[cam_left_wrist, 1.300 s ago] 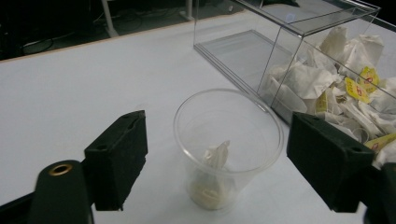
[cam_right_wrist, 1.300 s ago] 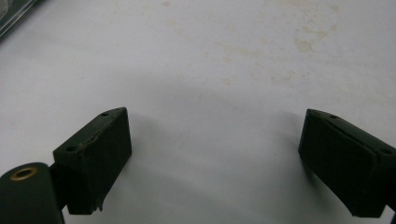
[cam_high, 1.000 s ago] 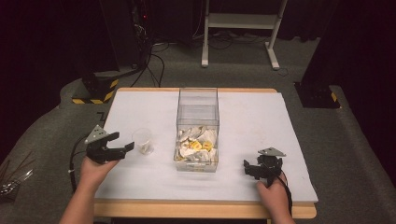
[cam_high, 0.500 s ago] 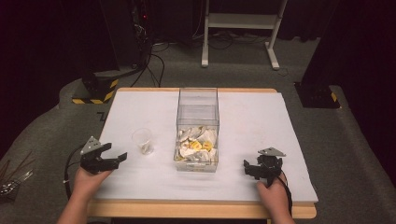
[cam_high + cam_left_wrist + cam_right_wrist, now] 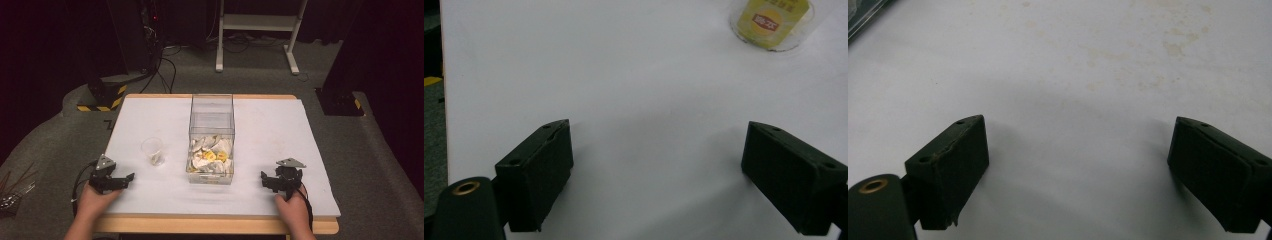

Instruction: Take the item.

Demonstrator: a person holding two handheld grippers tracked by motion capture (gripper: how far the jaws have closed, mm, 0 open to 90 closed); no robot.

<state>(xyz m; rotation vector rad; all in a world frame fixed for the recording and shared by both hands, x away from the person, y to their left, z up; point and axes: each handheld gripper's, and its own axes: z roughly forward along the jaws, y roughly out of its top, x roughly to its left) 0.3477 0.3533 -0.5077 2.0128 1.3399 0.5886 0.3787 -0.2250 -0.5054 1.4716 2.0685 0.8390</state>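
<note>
The small clear plastic cup (image 5: 152, 151) holding a yellow packet stands at the left gripper's (image 5: 121, 178) one o'clock, apart. Its jaws have just been opening, nothing between them. The right gripper (image 5: 267, 181) rests spread, empty. Best to keep both low and clear of the cup (it looks light and easily tipped).

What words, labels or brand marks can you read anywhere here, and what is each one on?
Yellow packet inside the clear cup: a red label with pale characters, too blurred to read.
Yellow-marked packets in the clear box: print too small to read.
Floor by the table's far left corner: a dark mark, partly cut off, not readable.
Nothing else carries text.
</note>
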